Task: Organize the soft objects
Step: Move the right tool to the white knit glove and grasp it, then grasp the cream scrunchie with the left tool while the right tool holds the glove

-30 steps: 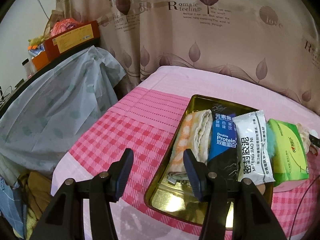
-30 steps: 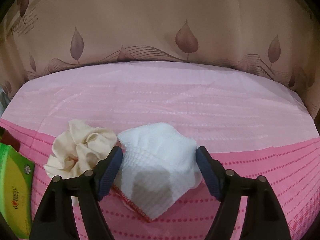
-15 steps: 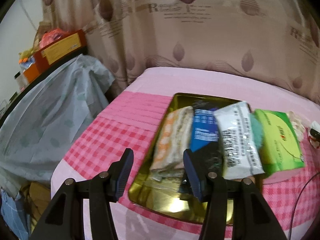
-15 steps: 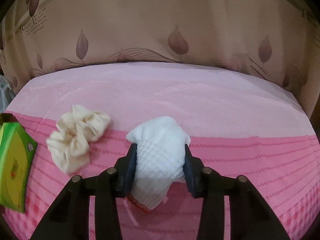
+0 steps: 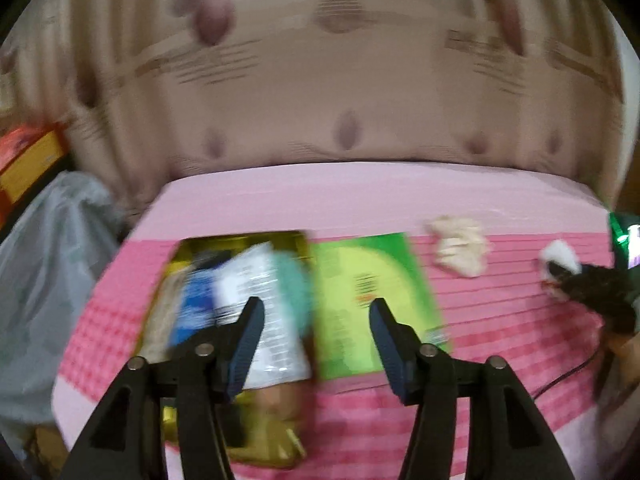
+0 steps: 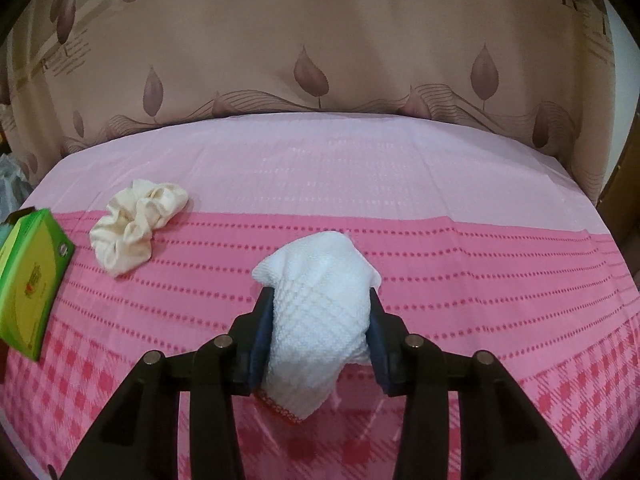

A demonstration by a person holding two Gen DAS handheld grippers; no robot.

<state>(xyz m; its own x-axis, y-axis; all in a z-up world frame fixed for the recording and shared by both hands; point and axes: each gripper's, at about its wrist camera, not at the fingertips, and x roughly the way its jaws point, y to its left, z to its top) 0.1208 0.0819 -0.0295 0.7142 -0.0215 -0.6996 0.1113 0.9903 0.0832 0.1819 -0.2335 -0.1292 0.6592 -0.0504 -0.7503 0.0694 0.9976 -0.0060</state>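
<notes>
My right gripper (image 6: 318, 304) is shut on a white waffle-knit cloth (image 6: 320, 312), which bulges out in front of the pads and hangs below them over the pink tablecloth. A cream scrunchie (image 6: 136, 226) lies to its left, beside a green tissue pack (image 6: 30, 288). In the blurred left wrist view my left gripper (image 5: 316, 316) hovers with its jaws opening and nothing between them, above the green tissue pack (image 5: 368, 300) and the right end of a gold tray (image 5: 272, 444). The tray holds a white sachet (image 5: 260, 300), a blue packet (image 5: 192, 308) and a folded towel. The right gripper (image 5: 560, 272) with the cloth shows at far right.
A brown leaf-print curtain (image 6: 320, 48) hangs behind the table. Left of the table stands a piece of furniture under a grey plastic sheet (image 5: 44, 280), with an orange box (image 5: 28, 160) behind it. A dark cable (image 5: 568, 376) runs over the right front of the table.
My right gripper closed on the white cloth and lifted it, drawing back from the scrunchie. My left gripper swung right from the tray's left end toward the tissue pack, and its jaws widened.
</notes>
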